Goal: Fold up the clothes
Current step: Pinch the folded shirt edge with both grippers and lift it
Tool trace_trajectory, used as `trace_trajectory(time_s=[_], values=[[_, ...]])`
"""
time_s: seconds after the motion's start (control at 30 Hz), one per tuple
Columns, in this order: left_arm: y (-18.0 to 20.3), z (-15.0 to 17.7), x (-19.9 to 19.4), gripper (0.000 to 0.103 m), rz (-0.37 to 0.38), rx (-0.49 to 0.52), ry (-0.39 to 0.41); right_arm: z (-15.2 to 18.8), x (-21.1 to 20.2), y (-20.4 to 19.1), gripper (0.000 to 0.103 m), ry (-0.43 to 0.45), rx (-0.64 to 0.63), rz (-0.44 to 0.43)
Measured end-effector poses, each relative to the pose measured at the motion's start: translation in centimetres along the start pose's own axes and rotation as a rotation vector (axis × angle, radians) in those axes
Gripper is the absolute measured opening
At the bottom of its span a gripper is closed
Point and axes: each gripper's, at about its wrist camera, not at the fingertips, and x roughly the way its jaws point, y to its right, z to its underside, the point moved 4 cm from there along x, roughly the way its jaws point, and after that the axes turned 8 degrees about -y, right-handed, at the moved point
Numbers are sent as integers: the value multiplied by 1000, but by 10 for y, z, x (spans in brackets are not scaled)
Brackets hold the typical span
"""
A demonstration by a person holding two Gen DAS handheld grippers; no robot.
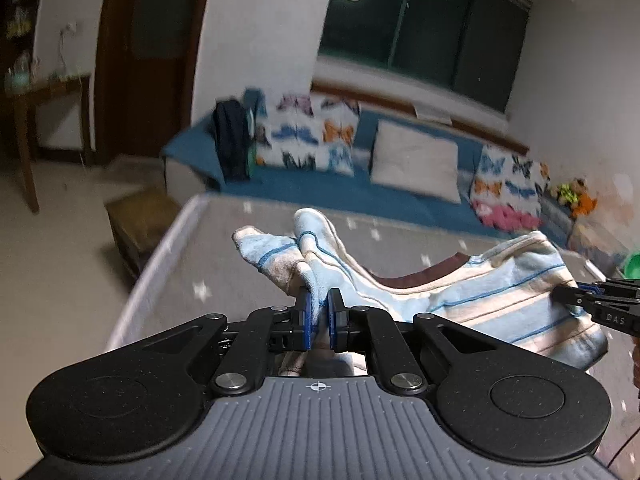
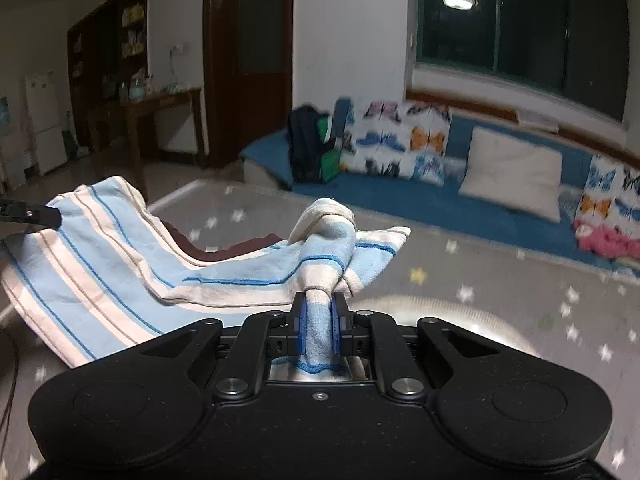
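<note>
Item: striped cloth (image 2: 104, 248), one, blue-and-cream, hung between grippers above grey star-print bed (image 2: 500, 280), middle sagging onto dark garment (image 2: 224, 249), one.

We judge it light, limp, non-slip; take by corners.

Left gripper (image 1: 319, 312), right gripper (image 2: 319, 322): each clamped on bunched corner.

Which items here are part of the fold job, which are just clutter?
In the job:
- striped cloth, lifted at two ends
- left gripper, shut on it
- right gripper, shut on it
- grey star-print surface below

Lying about:
- butterfly cushions
- white pillow
- dark backpack
- wooden side table
</note>
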Motion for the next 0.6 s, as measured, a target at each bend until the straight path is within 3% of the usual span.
trace_trajectory(time_s=[0.33,0.6], values=[[4,-45,7,8,-45,10,55,-53,-3,-1,13,100,-55,37],[-22,-7,71,8,-88,-43,-109,-27,45,4,13,-1,-40,36]])
